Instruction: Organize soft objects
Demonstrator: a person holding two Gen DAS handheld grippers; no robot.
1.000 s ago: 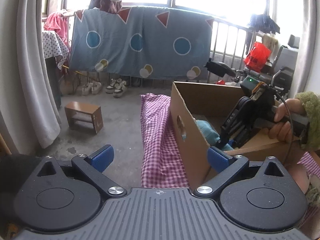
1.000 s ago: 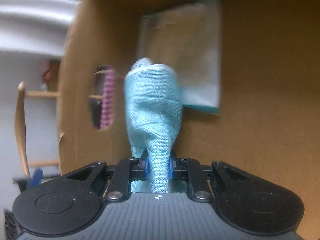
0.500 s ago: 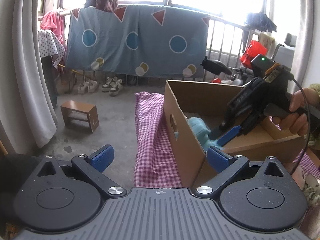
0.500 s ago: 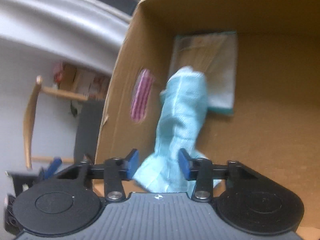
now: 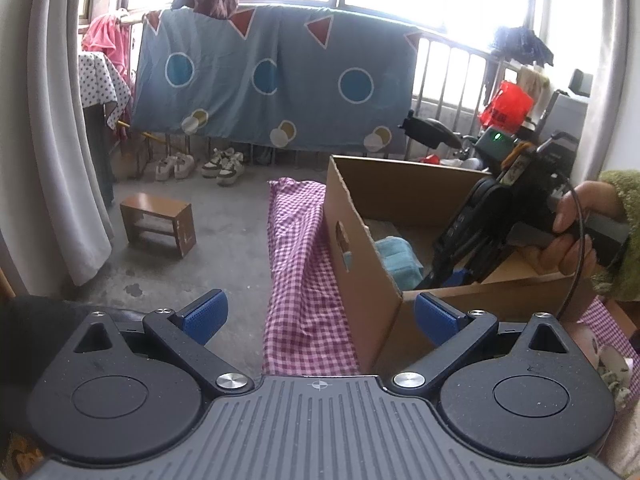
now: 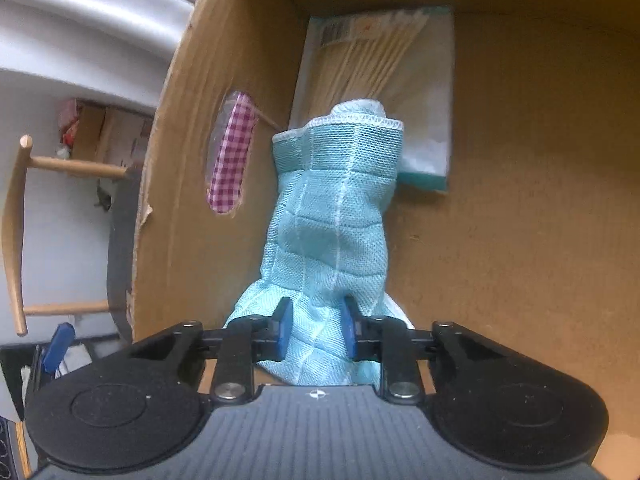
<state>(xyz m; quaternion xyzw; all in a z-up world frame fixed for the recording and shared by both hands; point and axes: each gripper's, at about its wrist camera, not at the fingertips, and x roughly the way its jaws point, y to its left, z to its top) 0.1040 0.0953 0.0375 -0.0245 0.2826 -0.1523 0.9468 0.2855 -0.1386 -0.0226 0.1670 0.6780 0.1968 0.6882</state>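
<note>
Cardboard box [image 6: 520, 240]: your right gripper [image 6: 316, 330] clamps the teal cloth [image 6: 336, 216] inside it. Your left gripper [image 5: 320, 314] gapes wide beside the box.

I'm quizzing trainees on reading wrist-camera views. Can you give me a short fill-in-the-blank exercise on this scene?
1. The right gripper is closed on a light ____ cloth.
2. The cloth hangs inside a ____ box.
3. The left gripper holds ____.
4. The checked fabric beside the box is purple and ____.

Answers: blue; cardboard; nothing; white
</note>
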